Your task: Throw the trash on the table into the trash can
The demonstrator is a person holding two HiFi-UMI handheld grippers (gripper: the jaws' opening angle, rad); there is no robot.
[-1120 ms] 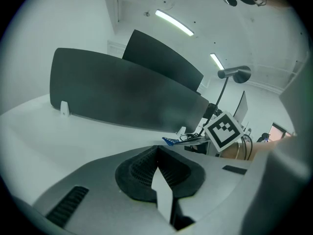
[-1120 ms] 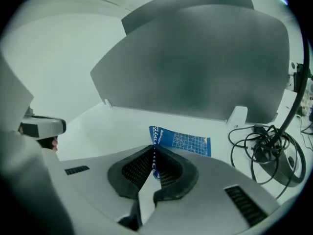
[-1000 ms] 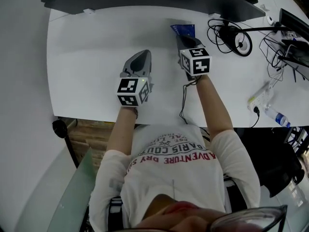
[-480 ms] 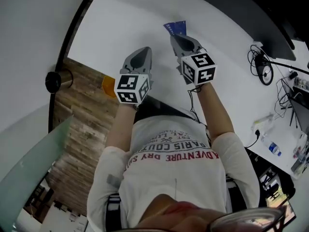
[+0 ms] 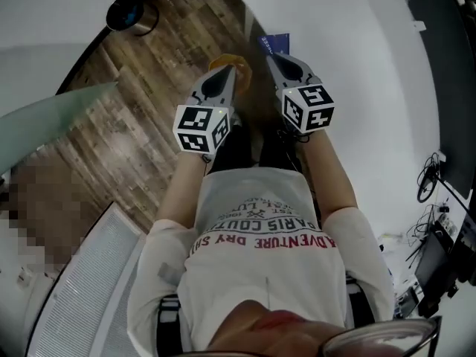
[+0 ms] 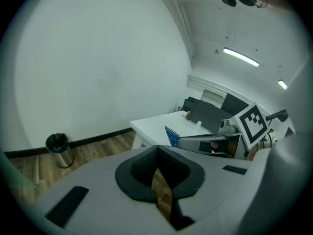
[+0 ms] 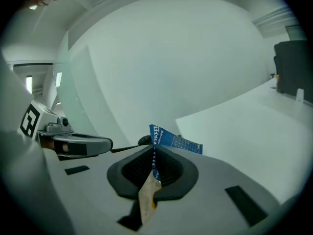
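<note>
Your right claw (image 7: 154, 163) pinches the flat blue printed wrapper (image 7: 178, 142); your left claw (image 6: 157, 170) is pressed together, empty. The small round metal trash can (image 5: 131, 13) stands on the wooden floor (image 5: 111, 125), ahead and leftward, nearer that left claw

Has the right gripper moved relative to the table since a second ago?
Yes. The right gripper, shut on the blue wrapper, was over the middle of the table; now it is at the table's edge, beside the wooden floor.

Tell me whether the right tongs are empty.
No, the right tongs are clamped on a blue wrapper that sticks out past them.
</note>
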